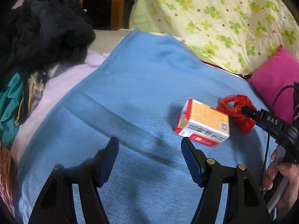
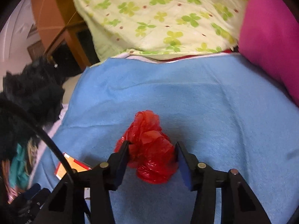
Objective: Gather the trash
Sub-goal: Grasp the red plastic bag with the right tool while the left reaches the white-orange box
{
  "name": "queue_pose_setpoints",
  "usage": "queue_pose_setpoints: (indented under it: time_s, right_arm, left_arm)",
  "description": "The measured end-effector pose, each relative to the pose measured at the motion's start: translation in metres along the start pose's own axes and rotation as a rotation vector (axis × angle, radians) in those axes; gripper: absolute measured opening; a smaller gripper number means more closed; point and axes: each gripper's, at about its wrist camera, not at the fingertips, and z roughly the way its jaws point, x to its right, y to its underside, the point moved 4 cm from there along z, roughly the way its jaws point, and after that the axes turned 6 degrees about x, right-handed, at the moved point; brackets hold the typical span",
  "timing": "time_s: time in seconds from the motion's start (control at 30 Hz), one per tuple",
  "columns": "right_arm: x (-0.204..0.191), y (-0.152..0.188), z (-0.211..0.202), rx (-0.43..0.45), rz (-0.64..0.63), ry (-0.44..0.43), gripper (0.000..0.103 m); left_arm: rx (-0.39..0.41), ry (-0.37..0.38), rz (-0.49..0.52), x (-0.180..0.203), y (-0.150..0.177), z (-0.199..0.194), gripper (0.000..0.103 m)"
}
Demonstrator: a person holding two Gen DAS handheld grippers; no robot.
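Spread across the bed: a blue towel [image 1: 130, 97], taken here as the landmark for everything else. Near its right side, a crumpled red plastic bag [image 2: 149, 149], lying on the towel between the two fingers of the right gripper [image 2: 152, 149]; fingers apart, straddling the bag, left finger at or against its edge, right finger close beside it, no clear squeeze visible. Just left of the bag on the towel, nearly touching it, a small orange-and-white box with red trim [image 1: 203, 123], tilted, printed side up. Over the towel's near middle, the left gripper [image 1: 149, 155], fingers wide apart with only towel showing between them, right fingertip close to the box's lower corner but apart from it. Beyond the towel's far edge, a pale yellow quilt with green clover print [image 1: 214, 15]. Off the towel's right far corner, a magenta pillow [image 2: 271, 43]. Off the towel's left edge, a heap of black fabric [image 1: 43, 29] with teal cloth [image 1: 9, 108] beneath it. At the right border of the left wrist view, a hand [image 1: 280, 177] on the right gripper's handle.
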Motion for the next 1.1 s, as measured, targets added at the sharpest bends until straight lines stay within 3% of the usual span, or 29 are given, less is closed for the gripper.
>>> queue_pose_setpoints:
  time_s: [0.17,0.33,0.5,0.63,0.77,0.87,0.93,1.03,1.07,1.1]
  right_arm:
    - [0.009,0.004,-0.028,-0.013,0.005,-0.012,0.049]
    - [0.003,-0.012,-0.052,0.038,0.066,-0.055,0.049]
    - [-0.029,-0.015,-0.031,0.051,0.006,-0.07,0.049]
    - [-0.04,-0.006,-0.001,0.011,0.0,-0.059,0.049]
    - [-0.053,0.011,0.021,-0.097,-0.003,-0.116,0.049]
    - [-0.075,0.031,0.012,-0.245,-0.065,-0.228,0.049]
    - [-0.089,0.048,-0.005,-0.348,-0.091,-0.311,0.049]
    - [-0.099,0.071,-0.042,-0.461,0.042,-0.525,0.049]
    - [-0.1,0.078,-0.052,-0.473,0.055,-0.526,0.049]
    - [-0.098,0.085,-0.065,-0.463,0.034,-0.462,0.049]
  left_arm:
    - [-0.009,0.023,-0.034,0.001,0.0,-0.004,0.07]
    - [-0.032,0.016,-0.073,-0.004,0.002,-0.002,0.07]
    - [-0.053,-0.064,-0.05,-0.017,0.002,0.004,0.07]
    - [-0.056,-0.09,-0.123,-0.045,-0.006,0.006,0.07]
    - [-0.052,-0.097,-0.207,-0.072,-0.015,0.001,0.07]
    - [-0.04,-0.097,-0.257,-0.087,-0.018,-0.006,0.07]
    - [-0.035,-0.092,-0.289,-0.095,-0.019,-0.011,0.07]
    - [-0.031,-0.069,-0.327,-0.102,-0.02,-0.019,0.069]
    - [-0.03,-0.063,-0.334,-0.103,-0.02,-0.021,0.069]
    - [-0.028,-0.058,-0.34,-0.104,-0.019,-0.024,0.069]
